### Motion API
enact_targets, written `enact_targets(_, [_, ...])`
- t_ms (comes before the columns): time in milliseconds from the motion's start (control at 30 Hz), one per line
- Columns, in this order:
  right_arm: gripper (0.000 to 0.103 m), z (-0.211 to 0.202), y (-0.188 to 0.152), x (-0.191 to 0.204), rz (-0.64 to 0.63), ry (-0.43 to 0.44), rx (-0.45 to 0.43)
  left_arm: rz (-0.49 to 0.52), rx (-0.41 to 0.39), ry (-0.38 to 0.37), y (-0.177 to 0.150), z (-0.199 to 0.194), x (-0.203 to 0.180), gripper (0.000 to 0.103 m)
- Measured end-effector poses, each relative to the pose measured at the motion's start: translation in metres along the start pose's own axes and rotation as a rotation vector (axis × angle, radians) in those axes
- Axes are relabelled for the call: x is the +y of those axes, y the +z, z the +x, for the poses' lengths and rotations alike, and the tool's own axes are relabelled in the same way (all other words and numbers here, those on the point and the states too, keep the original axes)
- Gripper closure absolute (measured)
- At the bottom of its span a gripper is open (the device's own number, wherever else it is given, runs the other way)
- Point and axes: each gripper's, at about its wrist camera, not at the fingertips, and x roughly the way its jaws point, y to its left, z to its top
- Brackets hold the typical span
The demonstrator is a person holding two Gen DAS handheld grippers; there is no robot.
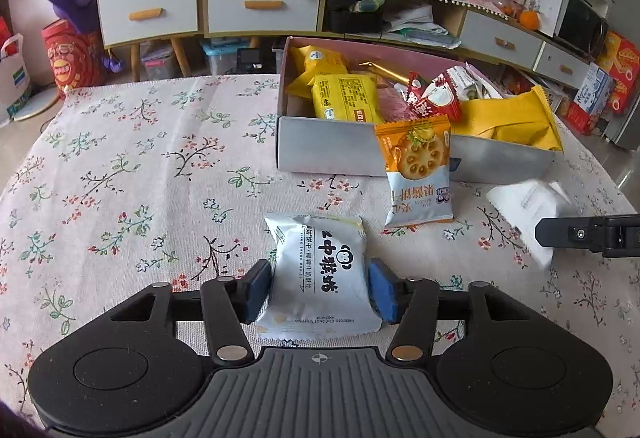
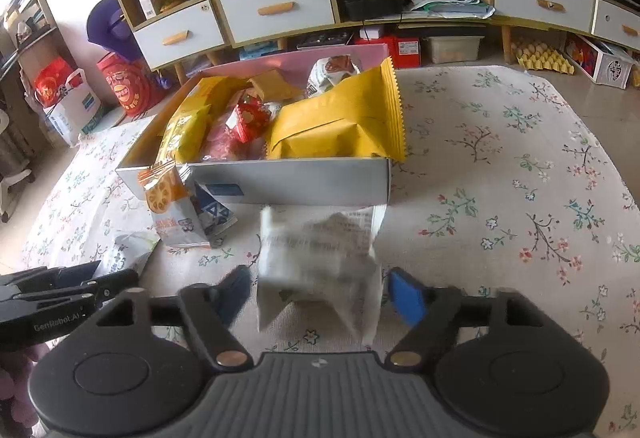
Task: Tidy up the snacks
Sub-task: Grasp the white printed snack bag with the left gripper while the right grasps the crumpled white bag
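Observation:
A white snack packet [image 1: 320,270] with black characters lies on the floral tablecloth between the blue pads of my left gripper [image 1: 320,290]. The pads stand at its sides without squeezing it. In the right wrist view a white printed packet [image 2: 320,258], blurred, sits between the wide-apart jaws of my right gripper [image 2: 320,294], with a gap on each side. The same packet [image 1: 528,213] shows blurred at the right of the left wrist view. An orange biscuit packet [image 1: 418,173] leans on the front wall of the grey snack box [image 1: 328,149].
The box [image 2: 300,177] holds several yellow and red packets, and one big yellow bag [image 2: 340,125] sticks out over its right corner. A small blue-and-white packet [image 2: 216,213] lies beside the orange one [image 2: 168,201]. Cabinets and drawers stand beyond the table's far edge.

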Motion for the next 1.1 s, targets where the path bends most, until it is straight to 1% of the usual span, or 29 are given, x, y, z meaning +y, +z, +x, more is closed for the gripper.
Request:
enact_targets(100, [0.028,0.002,-0.003,0.005,-0.033,0.015,-0.024,0.021,-0.020,0.001,-0.003,0.001,-0.003,0.042])
enact_targets(233, [0.027,0.006,-0.009,0.012,-0.108,-0.001,-0.060,0.076,-0.054,0.026,-0.009,0.003,-0.010,0.041])
enact_targets(333, [0.027,0.007,-0.011,0.014,-0.133,-0.011,-0.084,0.088,-0.066,0.038,-0.010,0.003,-0.012,0.041])
enact_targets(433, [0.028,0.009,-0.009,0.011,-0.111,-0.011,-0.096,0.082,-0.067,0.041,-0.010,0.002,-0.012,0.041])
enact_targets(533, [0.028,0.011,-0.009,0.010,-0.103,-0.025,-0.112,0.071,-0.066,0.043,-0.009,0.002,-0.012,0.045])
enact_targets(600, [0.028,0.013,-0.008,0.008,-0.098,-0.034,-0.116,0.068,-0.065,0.050,-0.009,0.002,-0.011,0.051])
enact_targets(667, [0.031,0.015,-0.008,0.006,-0.089,-0.039,-0.118,0.064,-0.065,0.050,-0.009,0.002,-0.010,0.055])
enact_targets(700, [0.033,0.016,-0.008,0.005,-0.086,-0.041,-0.116,0.062,-0.064,0.049,-0.008,0.002,-0.010,0.055])
enact_targets(767, [0.043,0.017,-0.008,0.003,-0.081,-0.043,-0.110,0.056,-0.063,0.047,-0.008,0.001,-0.010,0.056])
enact_targets(800, [0.046,0.017,-0.008,0.003,-0.081,-0.042,-0.107,0.054,-0.062,0.047,-0.008,0.001,-0.010,0.056])
enact_targets(867, [0.053,0.017,-0.009,0.002,-0.081,-0.032,-0.106,0.049,-0.060,0.049,-0.007,0.001,-0.010,0.057])
enact_targets(967, [0.056,0.015,-0.009,0.004,-0.088,-0.031,-0.114,0.038,-0.057,0.045,-0.007,0.001,-0.009,0.057])
enact_targets(1100, [0.057,0.013,-0.008,0.006,-0.086,-0.025,-0.114,0.029,-0.059,0.040,-0.005,-0.002,-0.009,0.058])
